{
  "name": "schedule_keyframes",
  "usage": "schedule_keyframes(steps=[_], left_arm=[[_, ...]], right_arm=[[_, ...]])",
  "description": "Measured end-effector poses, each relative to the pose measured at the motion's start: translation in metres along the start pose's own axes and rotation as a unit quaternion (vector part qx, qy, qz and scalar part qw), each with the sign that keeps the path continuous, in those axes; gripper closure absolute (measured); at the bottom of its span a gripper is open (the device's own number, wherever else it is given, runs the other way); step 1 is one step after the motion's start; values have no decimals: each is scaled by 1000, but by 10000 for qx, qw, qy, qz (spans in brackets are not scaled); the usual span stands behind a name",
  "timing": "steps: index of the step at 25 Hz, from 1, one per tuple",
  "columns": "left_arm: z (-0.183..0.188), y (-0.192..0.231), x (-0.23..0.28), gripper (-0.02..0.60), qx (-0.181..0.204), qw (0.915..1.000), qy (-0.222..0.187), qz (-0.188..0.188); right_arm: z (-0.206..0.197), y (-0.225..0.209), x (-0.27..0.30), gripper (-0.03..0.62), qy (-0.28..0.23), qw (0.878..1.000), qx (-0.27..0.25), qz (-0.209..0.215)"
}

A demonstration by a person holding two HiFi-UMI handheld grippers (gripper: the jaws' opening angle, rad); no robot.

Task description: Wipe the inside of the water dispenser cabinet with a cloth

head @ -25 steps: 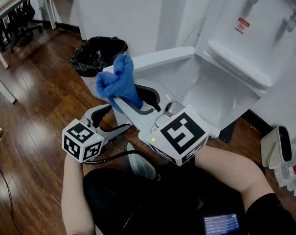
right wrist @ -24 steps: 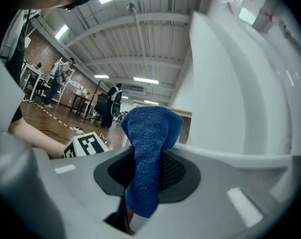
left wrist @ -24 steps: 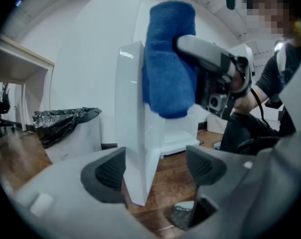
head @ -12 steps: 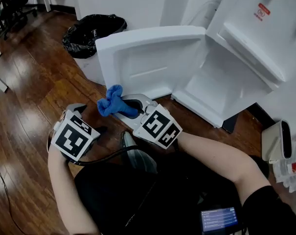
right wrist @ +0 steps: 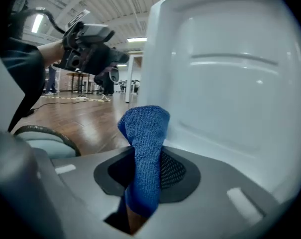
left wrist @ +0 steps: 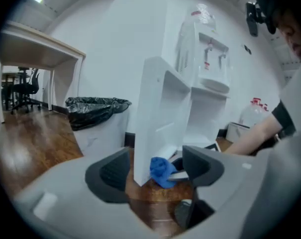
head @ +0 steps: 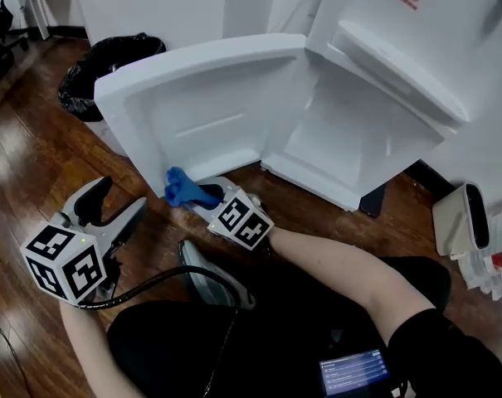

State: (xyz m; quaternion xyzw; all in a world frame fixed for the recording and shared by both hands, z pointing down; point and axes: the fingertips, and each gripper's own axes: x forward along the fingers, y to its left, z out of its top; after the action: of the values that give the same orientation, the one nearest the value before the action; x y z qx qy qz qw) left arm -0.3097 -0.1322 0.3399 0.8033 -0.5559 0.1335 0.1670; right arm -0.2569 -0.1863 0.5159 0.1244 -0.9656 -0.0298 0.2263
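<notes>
Blue cloth (head: 184, 192) lengthwise toward cabinet door (head: 221, 94)

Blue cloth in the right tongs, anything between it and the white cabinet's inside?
Nothing visible: the blue cloth in the right tongs sits by the open white door, low down, the cabinet interior clear beside it.

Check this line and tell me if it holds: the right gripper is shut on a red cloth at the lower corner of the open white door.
Not quite. The cloth is blue, not red; the right gripper view shows it plainly. Otherwise as stated: the right gripper is shut on it at the lower corner of the open white door.
</notes>
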Motion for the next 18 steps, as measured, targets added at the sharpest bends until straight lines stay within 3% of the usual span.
schedule_keyframes(steps=[3,8,12,15,18], left_arm=[[-4,0,3,259,-22,9999,-46,-141],[14,-5,-6,270,-682,9957,-489,-403],[31,17,-28,272,-1271,9857,-1102,-110],[49,26,-46,273,-1426,9784,-1490,160],[74,0,-54,273,-1171,9779,-1721,-175]], right_arm=[[-26,-53,-31,487,124,9985,158,-503],[-71,-112,-89,487,604,9887,525,-1264],[-94,-141,-135,487,1036,9724,1407,-1549],[-74,-155,-170,487,791,9692,1594,-1700],[-21,-186,-213,487,11,9598,1697,-2234]])
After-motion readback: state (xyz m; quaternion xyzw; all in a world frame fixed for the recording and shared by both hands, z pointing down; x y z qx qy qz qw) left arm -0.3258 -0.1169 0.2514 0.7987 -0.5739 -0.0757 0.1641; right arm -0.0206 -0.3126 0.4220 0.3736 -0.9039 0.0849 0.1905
